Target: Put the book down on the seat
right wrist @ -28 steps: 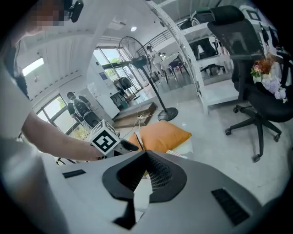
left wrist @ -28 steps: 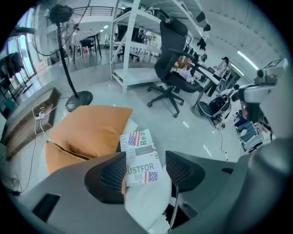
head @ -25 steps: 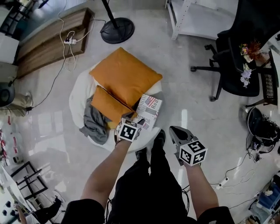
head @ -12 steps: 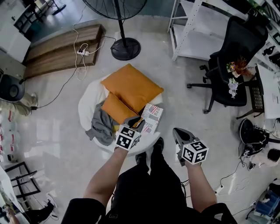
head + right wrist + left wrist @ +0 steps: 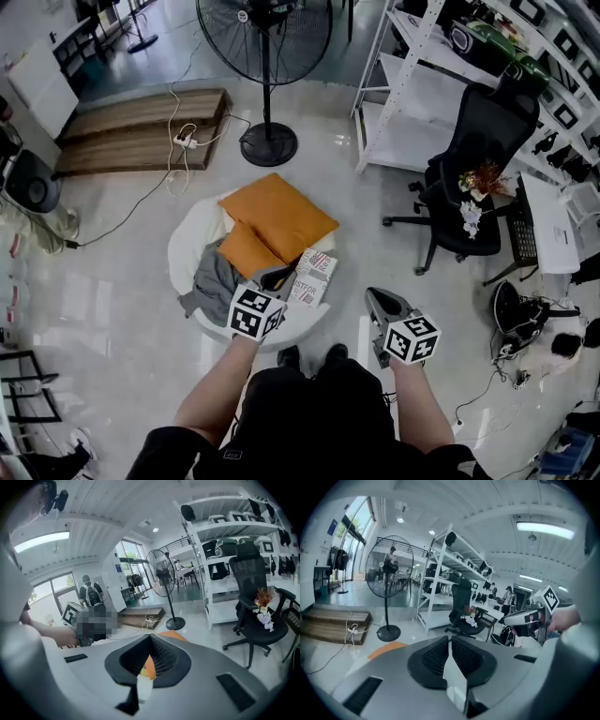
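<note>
While left gripper (image 5: 280, 274), just closed, and right gripper (image 5: 373, 295) sit narrow, empty, cushions (image 5: 278, 216) half-hide the seat (image 5: 191, 249)

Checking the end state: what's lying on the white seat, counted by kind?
Orange cushions: 2
Grey garment: 1
Book: 1
Total: 4

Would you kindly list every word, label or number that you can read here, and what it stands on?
Cover of the book, lying on the white seat: printed words, too small to read.
On the left gripper and right gripper: square black-and-white markers, no words.
Nothing else is legible.
</note>
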A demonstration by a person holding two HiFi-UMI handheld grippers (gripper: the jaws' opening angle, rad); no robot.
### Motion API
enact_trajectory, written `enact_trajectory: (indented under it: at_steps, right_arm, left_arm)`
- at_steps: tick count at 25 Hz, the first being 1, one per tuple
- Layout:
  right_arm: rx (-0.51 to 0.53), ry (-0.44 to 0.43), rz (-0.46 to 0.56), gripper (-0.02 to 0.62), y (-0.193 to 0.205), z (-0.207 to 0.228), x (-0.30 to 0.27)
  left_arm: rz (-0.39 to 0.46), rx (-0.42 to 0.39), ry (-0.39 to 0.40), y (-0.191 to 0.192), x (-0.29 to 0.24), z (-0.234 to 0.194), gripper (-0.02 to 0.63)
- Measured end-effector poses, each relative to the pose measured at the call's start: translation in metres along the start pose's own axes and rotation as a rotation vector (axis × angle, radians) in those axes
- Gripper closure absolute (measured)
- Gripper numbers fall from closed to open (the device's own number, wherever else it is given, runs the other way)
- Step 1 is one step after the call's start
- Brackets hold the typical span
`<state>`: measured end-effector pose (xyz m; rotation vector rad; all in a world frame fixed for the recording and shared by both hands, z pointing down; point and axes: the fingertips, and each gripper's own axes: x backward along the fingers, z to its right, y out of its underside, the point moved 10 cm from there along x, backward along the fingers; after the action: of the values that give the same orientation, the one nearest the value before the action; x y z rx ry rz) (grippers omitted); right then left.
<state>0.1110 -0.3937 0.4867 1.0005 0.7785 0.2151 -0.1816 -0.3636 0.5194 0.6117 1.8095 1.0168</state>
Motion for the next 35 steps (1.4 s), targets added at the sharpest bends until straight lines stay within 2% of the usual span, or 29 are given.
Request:
enact_trajectory:
  at_steps: [4, 9, 13, 18, 25, 30, 35]
  right_arm:
    - [0.021, -0.016, 0.067, 0.588, 0.002, -0.003, 0.029]
    - [0.027, -0.035, 0.129, 0.588, 0.013, 0.007, 0.071]
    - [0.048, -0.059, 0.200, 0.588, 0.013, 0.028, 0.133]
    - [-0.047, -0.071, 0.279, 0.588, 0.025, 0.064, 0.214]
    - [0.035, -0.100, 0.342, 0.588, 0.025, 0.086, 0.284]
    - [0.054, -0.121, 0.366, 0.588, 0.023, 0.092, 0.302]
    - [0.150, -0.186, 0.375, 0.588, 0.005, 0.080, 0.293]
  left_arm:
    - [0.021, -0.042, -0.024, -0.016, 0.025, 0.019, 0.600]
    - [0.107, -0.053, -0.045, -0.029, 0.055, 0.061, 0.603]
    - [0.163, -0.042, -0.057, -0.045, 0.054, 0.116, 0.604]
    - [0.235, -0.041, -0.076, -0.056, 0.056, 0.192, 0.604]
    - [0.274, -0.031, -0.106, -0.051, 0.067, 0.279, 0.604]
    - [0.253, 0.007, -0.160, -0.034, 0.081, 0.298, 0.604]
    - [0.276, -0.020, -0.224, -0.038, 0.104, 0.290, 0.603]
